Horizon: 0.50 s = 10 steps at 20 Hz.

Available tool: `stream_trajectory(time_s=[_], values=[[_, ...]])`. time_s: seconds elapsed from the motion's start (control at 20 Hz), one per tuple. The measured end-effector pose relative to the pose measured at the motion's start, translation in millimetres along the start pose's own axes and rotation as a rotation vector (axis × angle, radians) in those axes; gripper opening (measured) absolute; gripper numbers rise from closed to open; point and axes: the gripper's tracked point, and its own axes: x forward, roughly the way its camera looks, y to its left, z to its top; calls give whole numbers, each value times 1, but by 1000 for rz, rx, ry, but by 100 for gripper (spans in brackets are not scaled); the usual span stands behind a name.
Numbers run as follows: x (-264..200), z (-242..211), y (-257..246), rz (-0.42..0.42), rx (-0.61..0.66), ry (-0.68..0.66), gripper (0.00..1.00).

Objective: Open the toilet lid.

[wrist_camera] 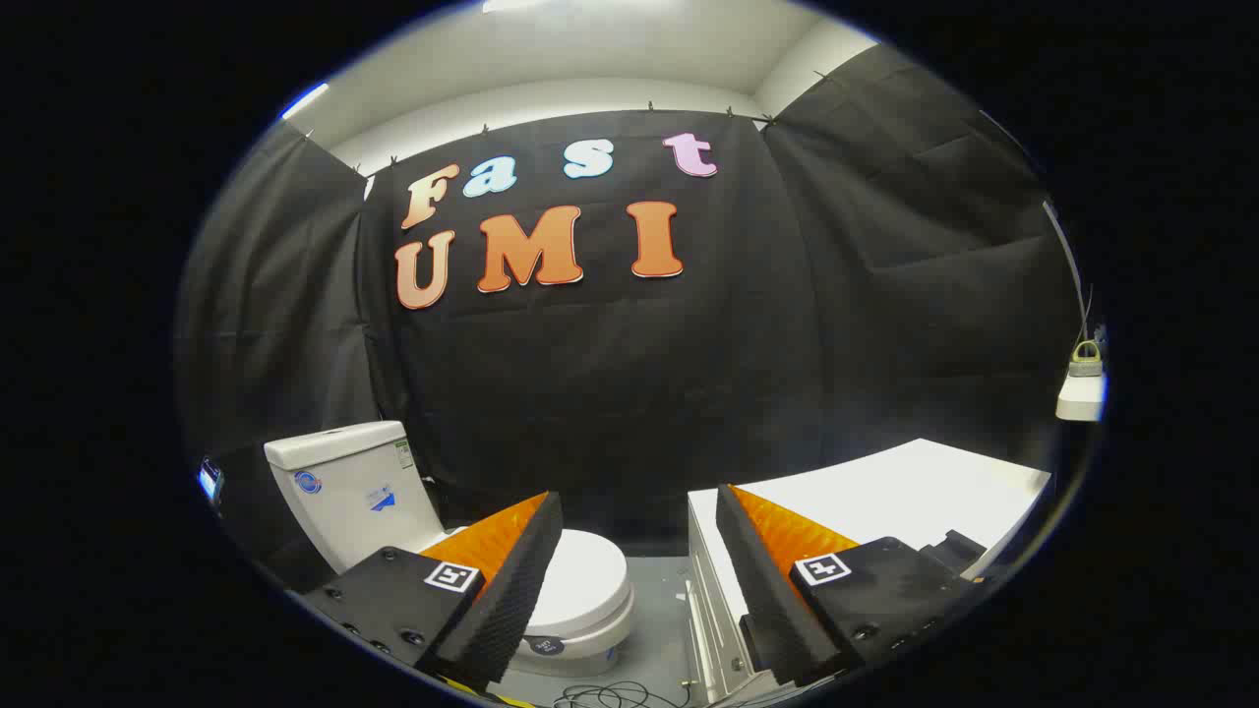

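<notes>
So the gripper (639, 511) is wide open right now, fingers spread apart with nothing between them, up in the air and touching nothing. The toilet (472, 551) sits low at about 8 o'clock from the gap, partly behind the left finger (507, 580). Its lid (588, 582) is down flat on the bowl, with the white tank (349, 482) behind it at 9 o'clock. A white desk (885, 492) is off at 4 o'clock behind the right finger (777, 580), and some cables (610, 696) lie on the grey floor (661, 610) at 6.
</notes>
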Motion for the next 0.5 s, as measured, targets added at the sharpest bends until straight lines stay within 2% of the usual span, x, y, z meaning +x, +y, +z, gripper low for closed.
stream_trajectory(time_s=[0.5], values=[[2, -5, 5, 10, -22, 14, 100]])
